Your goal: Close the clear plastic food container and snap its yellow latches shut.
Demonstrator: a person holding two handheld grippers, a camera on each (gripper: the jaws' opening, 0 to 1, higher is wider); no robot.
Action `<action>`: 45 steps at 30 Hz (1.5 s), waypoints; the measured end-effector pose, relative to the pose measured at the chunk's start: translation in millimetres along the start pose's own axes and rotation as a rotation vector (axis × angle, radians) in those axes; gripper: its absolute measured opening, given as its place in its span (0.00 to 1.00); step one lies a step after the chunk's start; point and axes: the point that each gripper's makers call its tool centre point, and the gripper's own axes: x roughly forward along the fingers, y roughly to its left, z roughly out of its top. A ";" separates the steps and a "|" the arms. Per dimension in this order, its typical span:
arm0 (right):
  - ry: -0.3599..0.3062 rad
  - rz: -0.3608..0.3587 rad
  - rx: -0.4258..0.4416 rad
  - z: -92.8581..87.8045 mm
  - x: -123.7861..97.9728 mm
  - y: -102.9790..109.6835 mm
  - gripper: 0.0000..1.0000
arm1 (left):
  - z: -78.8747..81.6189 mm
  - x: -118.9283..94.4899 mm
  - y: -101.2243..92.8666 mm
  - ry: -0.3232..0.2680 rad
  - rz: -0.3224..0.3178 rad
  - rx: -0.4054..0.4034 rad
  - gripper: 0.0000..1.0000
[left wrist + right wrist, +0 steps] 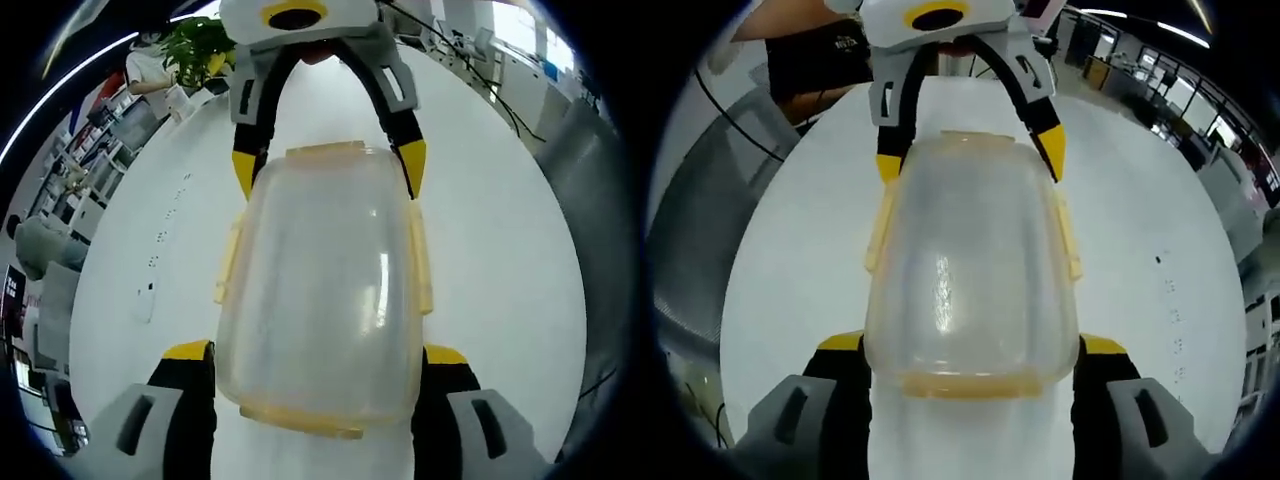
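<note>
Left gripper [320, 365] and right gripper [975, 355] face each other (jaws wide), flanking the container [325, 290] on the counter [500, 250].

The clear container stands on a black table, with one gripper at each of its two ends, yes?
Not quite: the table is white, not black, as the left gripper view shows. The rest holds: the clear container stands on it, with the left gripper at one end and the right gripper at the other.
</note>
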 end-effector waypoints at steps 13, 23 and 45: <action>-0.111 -0.111 0.233 10.2 -27.6 -8.2 1.00 | 9.8 -19.9 -13.2 -0.125 0.032 -0.073 0.99; -0.198 -0.226 0.252 25.7 -63.4 16.7 1.00 | 22.4 -61.2 -29.9 -0.254 0.116 -0.153 0.99; -0.688 -0.697 0.631 23.9 -152.5 140.3 0.96 | -24.2 -199.9 -137.9 -0.654 0.413 -0.566 0.94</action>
